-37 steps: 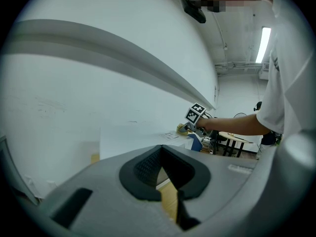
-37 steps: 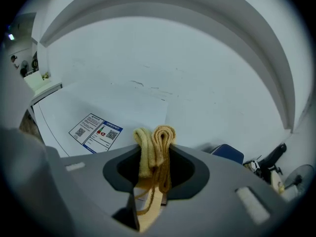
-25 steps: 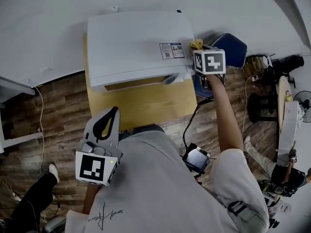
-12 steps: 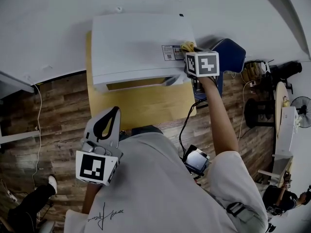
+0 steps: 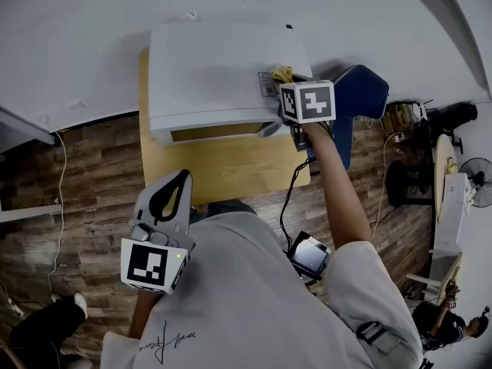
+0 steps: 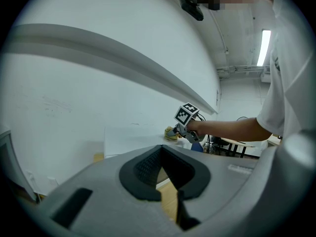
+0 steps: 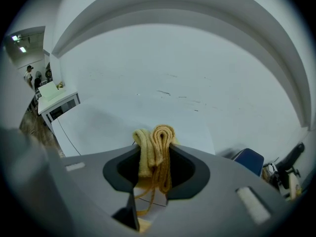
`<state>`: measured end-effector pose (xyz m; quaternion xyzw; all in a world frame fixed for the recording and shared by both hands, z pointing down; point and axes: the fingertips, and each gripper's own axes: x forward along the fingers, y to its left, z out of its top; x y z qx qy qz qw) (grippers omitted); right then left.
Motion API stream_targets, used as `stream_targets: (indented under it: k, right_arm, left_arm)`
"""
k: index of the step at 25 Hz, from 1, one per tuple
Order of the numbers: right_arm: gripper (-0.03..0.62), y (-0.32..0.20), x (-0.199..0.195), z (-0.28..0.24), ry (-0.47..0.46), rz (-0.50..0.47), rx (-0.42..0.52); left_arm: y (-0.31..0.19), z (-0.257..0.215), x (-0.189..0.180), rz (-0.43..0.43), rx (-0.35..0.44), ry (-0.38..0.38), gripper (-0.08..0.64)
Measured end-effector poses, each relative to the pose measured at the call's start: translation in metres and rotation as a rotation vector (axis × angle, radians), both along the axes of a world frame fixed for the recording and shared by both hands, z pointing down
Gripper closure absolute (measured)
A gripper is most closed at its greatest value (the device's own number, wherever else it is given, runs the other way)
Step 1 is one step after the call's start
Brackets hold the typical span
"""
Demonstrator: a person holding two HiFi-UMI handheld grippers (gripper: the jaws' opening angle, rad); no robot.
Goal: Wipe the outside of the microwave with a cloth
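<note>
A white microwave stands on a wooden table against the wall. My right gripper is over the right part of its top, near a printed label, shut on a folded yellow cloth that shows in the head view as a yellow cloth on the top panel. The microwave top fills the right gripper view below the cloth. My left gripper hangs low by the person's body, away from the microwave, jaws shut and empty; it shows as the left gripper with the microwave far ahead.
A blue chair stands right of the table. A cable runs down from the table's right edge to a device at the person's waist. Wooden floor lies around. Another desk and people are far left in the right gripper view.
My right gripper with the cloth has slid left along the microwave top, from its right edge inward. The left gripper has stayed still.
</note>
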<state>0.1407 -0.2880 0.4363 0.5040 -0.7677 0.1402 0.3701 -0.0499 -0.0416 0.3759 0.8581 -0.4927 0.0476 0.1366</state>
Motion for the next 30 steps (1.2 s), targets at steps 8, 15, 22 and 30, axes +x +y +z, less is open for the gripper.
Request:
stream_targets:
  k: [8, 15, 22, 30]
  right_arm:
    - [0.465, 0.008, -0.029, 0.000, -0.023, -0.041, 0.001]
    - [0.465, 0.014, -0.056, -0.002, -0.038, -0.084, 0.000]
    - [0.465, 0.023, -0.099, -0.001, -0.081, -0.158, -0.019]
    - [0.465, 0.033, -0.139, -0.001, -0.117, -0.207, -0.021]
  left_arm:
    - [0.008, -0.001, -0.003, -0.022, 0.004, 0.002, 0.568]
    - [0.013, -0.002, -0.004, -0.035, 0.007, 0.004, 0.568]
    - [0.015, -0.003, -0.008, -0.050, 0.013, 0.003, 0.568]
    - [0.020, -0.003, -0.015, -0.067, 0.012, -0.007, 0.568]
